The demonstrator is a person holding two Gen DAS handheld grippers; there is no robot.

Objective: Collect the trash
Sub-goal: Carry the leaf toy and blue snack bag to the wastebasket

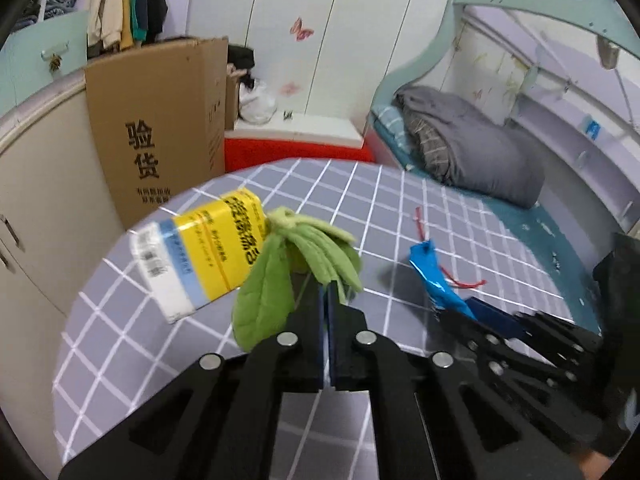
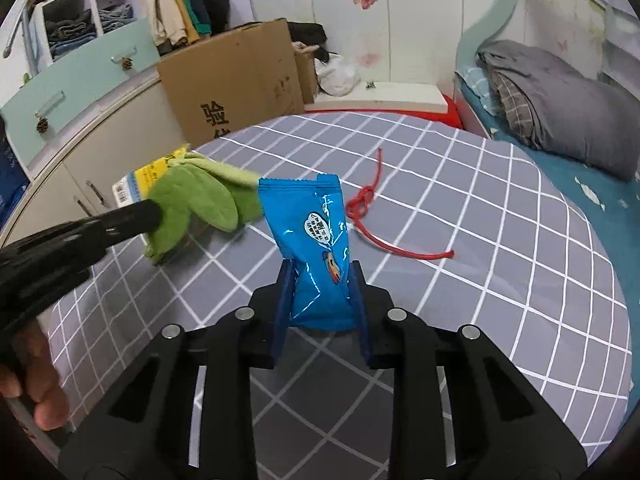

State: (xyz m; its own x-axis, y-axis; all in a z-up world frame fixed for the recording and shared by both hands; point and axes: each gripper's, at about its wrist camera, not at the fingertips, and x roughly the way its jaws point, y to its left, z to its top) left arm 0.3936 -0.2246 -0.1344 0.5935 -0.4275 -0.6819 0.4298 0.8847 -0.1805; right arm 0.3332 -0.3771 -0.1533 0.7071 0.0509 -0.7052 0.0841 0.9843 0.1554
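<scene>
Here, a glossy crinkled blue wrapper point(image 2: 320, 248) beside soft green felt leaves point(image 1: 288, 264).

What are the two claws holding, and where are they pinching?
The left claw pinches the green felt leaves at their lower edge. The right claw grips the blue snack wrapper by its lower end.

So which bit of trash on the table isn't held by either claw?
The red string: it lies loose on the cloth, while the blue wrapper and green leaf thing are gripped.

Blue wrapper point(image 2: 320, 248) stands upright at centre frame; green felt leaves point(image 1: 288, 264) droop mid-frame; red string point(image 2: 370, 216) lies right of centre.
</scene>
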